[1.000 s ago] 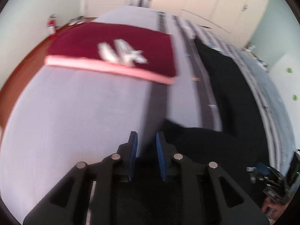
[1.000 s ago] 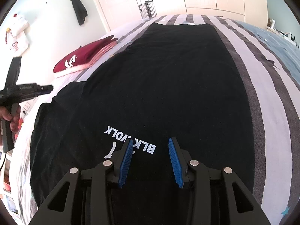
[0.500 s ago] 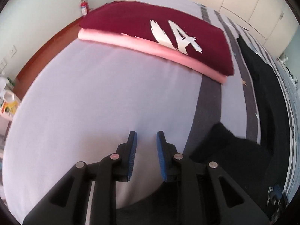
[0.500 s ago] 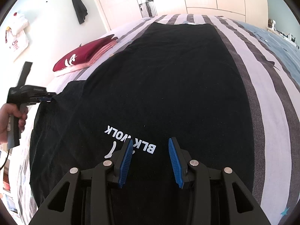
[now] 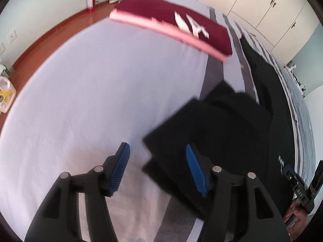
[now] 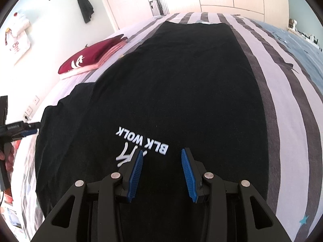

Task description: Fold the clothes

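Black T-shirt (image 6: 173, 92) spread flat along a striped bed (image 6: 282, 104), white "BLK WOLK" print (image 6: 141, 141) near its lower middle, upside down in the right wrist view. Right gripper (image 6: 161, 171) low over the shirt just below the print, jaws apart with nothing between them, blue pads (image 6: 135, 173) clear of the cloth as far as can be told. Left gripper (image 5: 157, 169) over the bed's pale sheet (image 5: 90, 100) at the shirt's sleeve (image 5: 201, 137), jaws wide apart, empty; sleeve edge lying in the gap between them, touching or not impossible to tell through the blur. From the right wrist camera, that same left gripper at 9 o'clock, at the sleeve's outer edge, with a hand (image 6: 8, 157) on its grip. Folded maroon garment (image 5: 177, 24) with a white logo stacked on a folded pink one (image 5: 167, 30) at 12 o'clock in the left view, well apart from the black shirt. Red fire extinguisher (image 5: 90, 0) on the wooden floor (image 5: 50, 38) at 11 o'clock, white wardrobe doors (image 5: 262, 6) at 1 o'clock. Dark garment hanging on the wall (image 6: 83, 4) at 11 o'clock in the right view.
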Demonstrator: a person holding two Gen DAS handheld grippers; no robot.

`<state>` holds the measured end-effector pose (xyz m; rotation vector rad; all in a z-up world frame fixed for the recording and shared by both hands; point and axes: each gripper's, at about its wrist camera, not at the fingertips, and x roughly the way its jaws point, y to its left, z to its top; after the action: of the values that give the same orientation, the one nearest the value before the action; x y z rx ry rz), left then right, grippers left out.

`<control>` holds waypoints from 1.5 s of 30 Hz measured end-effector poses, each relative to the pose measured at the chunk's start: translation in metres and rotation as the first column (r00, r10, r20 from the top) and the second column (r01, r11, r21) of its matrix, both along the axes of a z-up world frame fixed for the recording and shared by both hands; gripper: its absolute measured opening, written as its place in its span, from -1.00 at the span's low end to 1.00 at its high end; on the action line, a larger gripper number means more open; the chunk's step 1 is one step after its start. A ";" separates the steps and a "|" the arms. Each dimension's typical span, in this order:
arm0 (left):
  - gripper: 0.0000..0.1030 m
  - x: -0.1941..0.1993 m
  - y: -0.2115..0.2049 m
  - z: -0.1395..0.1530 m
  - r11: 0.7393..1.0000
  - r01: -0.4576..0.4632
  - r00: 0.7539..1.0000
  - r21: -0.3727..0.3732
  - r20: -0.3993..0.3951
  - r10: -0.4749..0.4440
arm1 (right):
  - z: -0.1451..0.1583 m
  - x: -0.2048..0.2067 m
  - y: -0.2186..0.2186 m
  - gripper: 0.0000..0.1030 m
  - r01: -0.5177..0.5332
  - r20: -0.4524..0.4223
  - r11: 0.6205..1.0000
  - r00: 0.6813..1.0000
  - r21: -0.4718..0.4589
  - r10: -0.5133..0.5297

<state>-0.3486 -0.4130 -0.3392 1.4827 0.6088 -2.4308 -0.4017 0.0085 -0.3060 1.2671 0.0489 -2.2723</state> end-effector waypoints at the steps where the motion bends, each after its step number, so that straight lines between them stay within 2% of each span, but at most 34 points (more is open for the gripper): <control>1: 0.07 -0.002 0.000 -0.003 1.000 0.001 1.000 0.003 -0.006 -0.001 | 0.000 0.001 0.002 -0.30 0.001 0.003 1.000 1.000 -0.002 0.000; 2: 0.02 -0.004 0.000 -0.007 1.000 0.001 1.000 0.007 -0.013 -0.001 | 0.001 0.003 0.004 -0.30 0.001 0.006 1.000 1.000 -0.004 -0.001; 3: -0.23 -0.006 0.000 -0.007 1.000 0.005 1.000 0.002 -0.018 -0.005 | 0.001 0.004 0.004 -0.30 -0.002 0.005 1.000 1.000 -0.001 0.002; 4: -0.40 -0.009 0.000 -0.006 1.000 0.009 1.000 -0.003 -0.022 -0.009 | 0.001 0.005 0.004 -0.30 -0.004 0.003 1.000 1.000 0.002 0.004; 6: -0.91 -0.013 -0.002 -0.006 1.000 0.009 1.000 -0.010 -0.009 -0.009 | 0.001 0.006 0.004 -0.30 -0.007 0.002 1.000 1.000 0.006 0.007; 8: -0.96 -0.009 -0.005 -0.002 1.000 -0.001 1.000 -0.007 -0.012 0.001 | 0.001 0.006 0.003 -0.30 -0.007 0.002 1.000 1.000 0.008 0.007; 13: -0.97 0.013 -0.009 0.018 1.000 -0.021 0.999 -0.017 -0.034 0.020 | 0.002 0.006 0.003 -0.30 -0.004 0.004 1.000 1.000 0.009 0.004; 16: -0.95 0.020 -0.008 0.008 1.000 -0.023 1.000 -0.015 0.002 0.023 | 0.002 0.006 0.003 -0.30 -0.007 0.005 1.000 1.000 0.009 0.007; 19: -0.72 0.020 -0.011 -0.004 0.997 -0.068 0.997 -0.025 0.039 0.069 | 0.001 0.005 0.003 -0.30 -0.009 0.006 1.000 1.000 0.010 0.009; 21: -0.40 0.024 -0.012 0.000 0.994 -0.101 0.995 -0.038 0.019 0.102 | 0.002 0.005 0.003 -0.30 -0.012 0.007 1.000 1.000 0.013 0.012; 24: -0.06 0.034 -0.011 0.006 0.991 -0.134 0.991 0.025 -0.027 0.135 | 0.003 0.006 0.004 -0.30 -0.012 0.009 1.000 1.000 0.015 0.012; 27: 0.01 0.037 0.000 0.002 0.992 -0.097 0.995 0.075 -0.032 0.099 | 0.005 0.009 0.006 -0.30 0.000 0.020 1.000 1.000 0.011 0.000; 32: 0.06 0.026 0.007 -0.008 0.995 -0.072 0.997 0.063 -0.037 0.074 | 0.008 0.018 0.012 -0.30 0.009 0.027 1.000 1.000 0.014 -0.010; 35: 0.06 0.019 0.011 -0.014 0.997 -0.058 0.997 0.055 -0.041 0.061 | 0.009 0.022 0.014 -0.30 0.009 0.025 1.000 1.000 0.022 -0.010; 37: -0.10 0.014 0.014 -0.019 0.998 -0.049 0.998 0.049 -0.043 0.051 | 0.010 0.023 0.015 -0.30 0.014 0.024 1.000 1.000 0.025 -0.015; 38: -0.44 0.012 0.015 -0.021 0.998 -0.045 0.998 0.047 -0.045 0.047 | 0.010 0.024 0.015 -0.30 0.019 0.025 0.999 1.000 0.026 -0.019; 39: -0.68 0.010 0.018 -0.020 0.998 -0.026 0.998 0.049 -0.048 0.028 | 0.010 0.024 0.016 -0.30 0.022 0.025 0.999 0.999 0.028 -0.022; 40: -0.76 0.009 0.021 -0.019 0.999 -0.005 0.999 0.053 -0.051 0.008 | 0.010 0.024 0.016 -0.30 0.027 0.025 0.999 0.999 0.029 -0.028; 43: -0.81 0.004 0.026 -0.016 1.000 0.017 0.998 0.019 -0.053 -0.016 | 0.010 0.024 0.016 -0.30 0.039 0.026 0.999 0.999 0.026 -0.040; 45: -0.82 0.005 0.026 -0.013 1.000 -0.002 0.998 0.020 -0.059 0.003 | 0.010 0.023 0.017 -0.30 0.041 0.025 0.999 0.999 0.020 -0.042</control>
<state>-0.3432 -0.3872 -0.3525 1.4206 0.6479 -2.4812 -0.3782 0.0252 -0.2962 1.3181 0.0359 -2.2955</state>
